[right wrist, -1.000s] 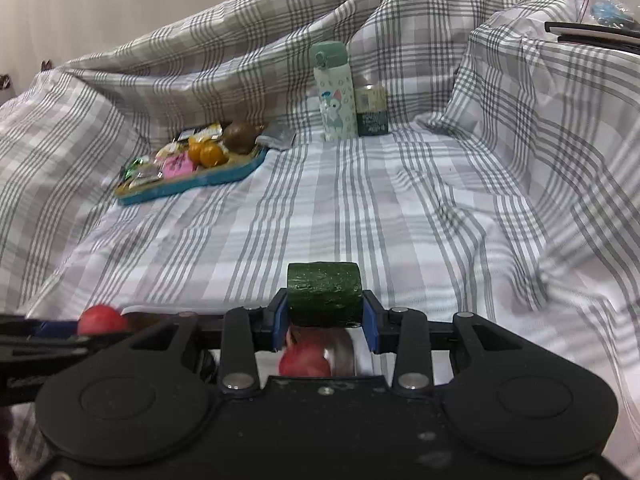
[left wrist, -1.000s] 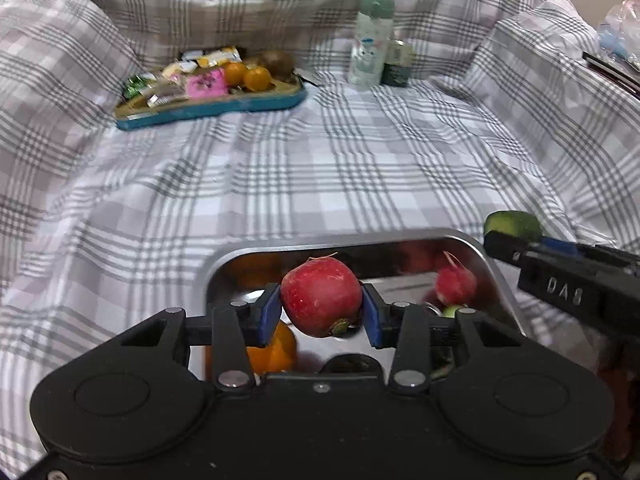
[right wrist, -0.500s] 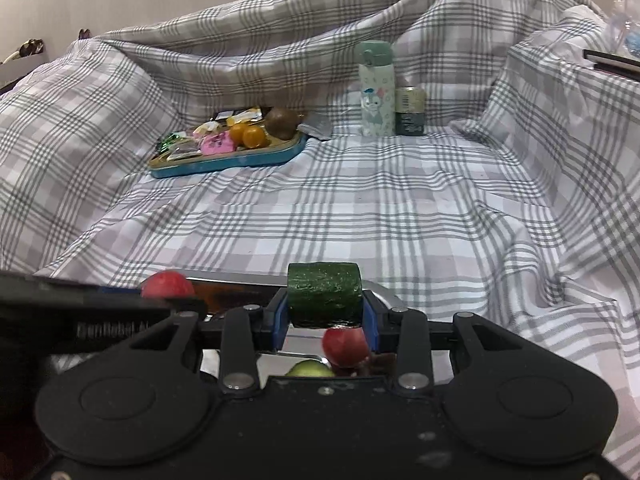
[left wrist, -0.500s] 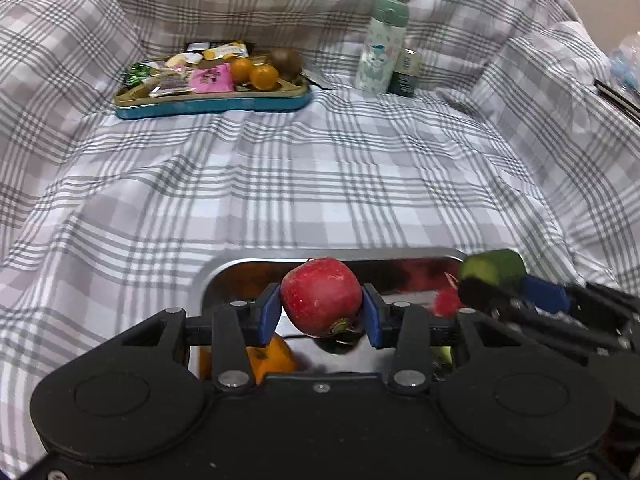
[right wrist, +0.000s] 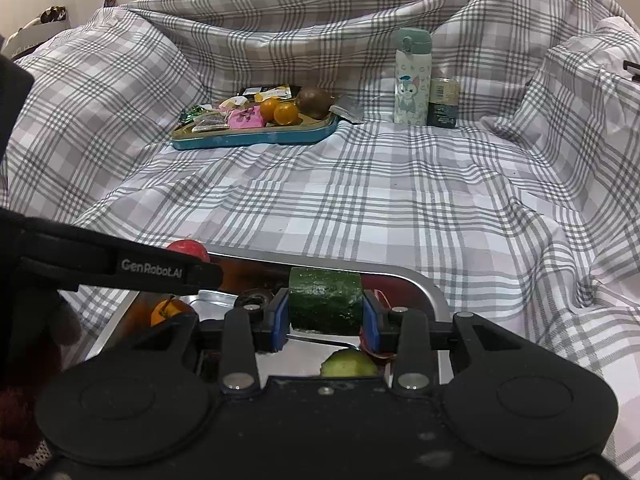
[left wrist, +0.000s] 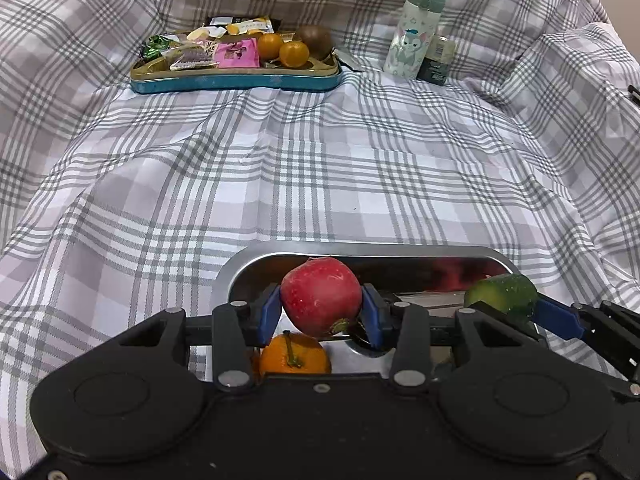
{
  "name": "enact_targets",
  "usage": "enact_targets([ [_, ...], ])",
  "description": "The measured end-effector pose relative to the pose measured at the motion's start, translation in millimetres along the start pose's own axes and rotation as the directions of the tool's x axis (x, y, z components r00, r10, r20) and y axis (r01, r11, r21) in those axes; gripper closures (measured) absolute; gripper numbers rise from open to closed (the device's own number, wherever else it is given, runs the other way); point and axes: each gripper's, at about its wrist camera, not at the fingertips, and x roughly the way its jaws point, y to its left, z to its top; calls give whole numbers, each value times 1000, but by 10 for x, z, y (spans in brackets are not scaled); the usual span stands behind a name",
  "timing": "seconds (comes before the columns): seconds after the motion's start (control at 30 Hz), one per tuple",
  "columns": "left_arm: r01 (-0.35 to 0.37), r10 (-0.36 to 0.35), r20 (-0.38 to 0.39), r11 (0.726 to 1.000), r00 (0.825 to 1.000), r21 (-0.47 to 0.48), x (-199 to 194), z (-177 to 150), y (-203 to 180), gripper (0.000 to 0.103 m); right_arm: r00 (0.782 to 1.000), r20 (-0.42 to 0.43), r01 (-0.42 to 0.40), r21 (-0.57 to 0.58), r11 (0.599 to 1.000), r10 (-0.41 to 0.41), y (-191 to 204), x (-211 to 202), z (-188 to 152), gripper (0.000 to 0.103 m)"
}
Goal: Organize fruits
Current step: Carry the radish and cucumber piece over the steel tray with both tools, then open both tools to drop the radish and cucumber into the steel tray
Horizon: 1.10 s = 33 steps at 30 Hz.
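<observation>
My left gripper (left wrist: 321, 312) is shut on a red round fruit (left wrist: 320, 294) and holds it above the steel tray (left wrist: 256, 258). An orange (left wrist: 294, 356) lies in the tray under it. My right gripper (right wrist: 325, 316) is shut on a green cucumber piece (right wrist: 325, 300) above the same tray (right wrist: 424, 284). A pale green piece (right wrist: 348, 364) lies in the tray below. In the left wrist view the cucumber piece (left wrist: 502, 294) shows at the right. In the right wrist view the red fruit (right wrist: 188, 249) peeks over the left gripper's arm.
A blue tray (left wrist: 236, 80) at the back holds snack packets, two small oranges (left wrist: 284, 50) and a kiwi (left wrist: 316, 40). A cartoon bottle (left wrist: 412, 32) and a dark can (left wrist: 436, 60) stand at the back right. Plaid cloth (left wrist: 280, 168) covers everything and rises in folds around.
Both grippers have risen and tilted, so the back of the cloth and the blue tray look nearer. The right gripper has moved closer to the left one. Both grips are unchanged.
</observation>
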Motion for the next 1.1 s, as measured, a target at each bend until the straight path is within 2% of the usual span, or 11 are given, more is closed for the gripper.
enact_targets([
  [0.33, 7, -7, -2, 1000, 1000, -15, 4, -26, 16, 53, 1000, -23, -14, -10, 1000, 14, 30, 84, 9, 65],
  [0.67, -45, 46, 14, 999, 999, -30, -65, -20, 26, 53, 1000, 16, -5, -34, 999, 6, 51, 19, 22, 65],
  [1.1, -118, 117, 26, 993, 993, 8, -195, -121, -62, 53, 999, -32, 14, 1, 1000, -14, 7, -36, -9, 65],
])
